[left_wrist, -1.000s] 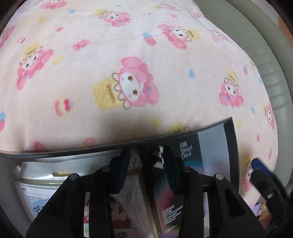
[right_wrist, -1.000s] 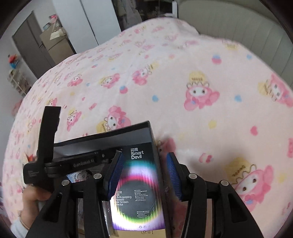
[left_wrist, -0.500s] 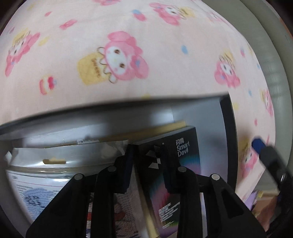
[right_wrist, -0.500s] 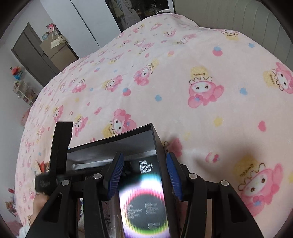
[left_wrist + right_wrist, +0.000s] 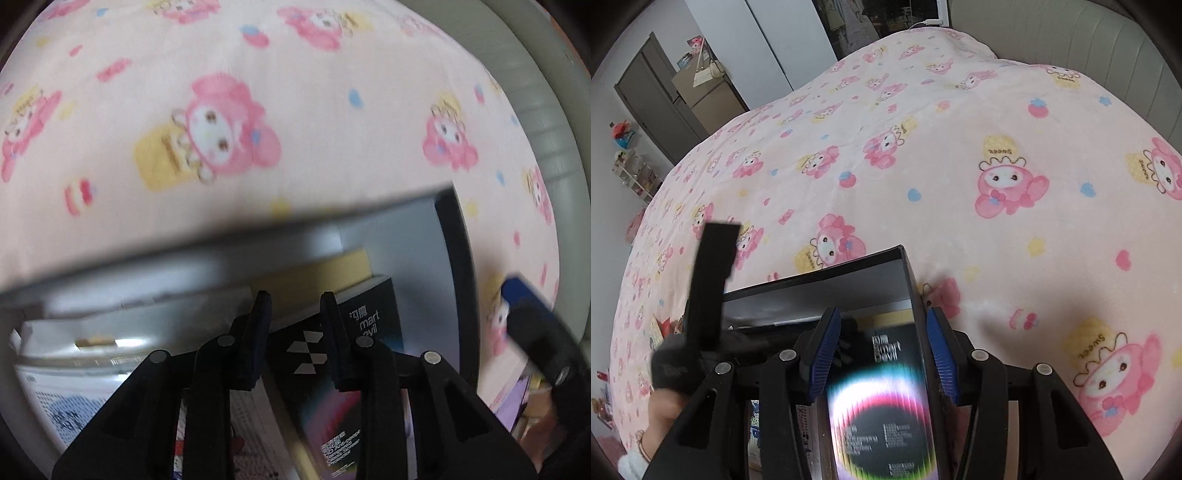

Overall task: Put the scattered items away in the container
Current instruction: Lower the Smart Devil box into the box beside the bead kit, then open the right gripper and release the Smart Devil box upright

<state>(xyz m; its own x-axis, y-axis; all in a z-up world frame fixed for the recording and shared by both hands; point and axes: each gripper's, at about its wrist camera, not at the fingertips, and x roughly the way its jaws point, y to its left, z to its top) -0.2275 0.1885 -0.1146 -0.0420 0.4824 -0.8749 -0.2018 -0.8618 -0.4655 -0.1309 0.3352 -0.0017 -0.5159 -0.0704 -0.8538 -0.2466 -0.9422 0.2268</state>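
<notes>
Black screen-protector box point(image 5: 882, 417) upright in container point(image 5: 908, 280), long axis away from camera.

**Box crowded, bedspread open**

Black box point(image 5: 827, 291) interior was packed: dark packet point(image 5: 886, 417) upright along its right wall, printed bags point(image 5: 74, 398) leftward. Left gripper point(image 5: 295, 306) filled the middle. Pink blanket point(image 5: 960, 166) beyond lay unobstructed.
</notes>
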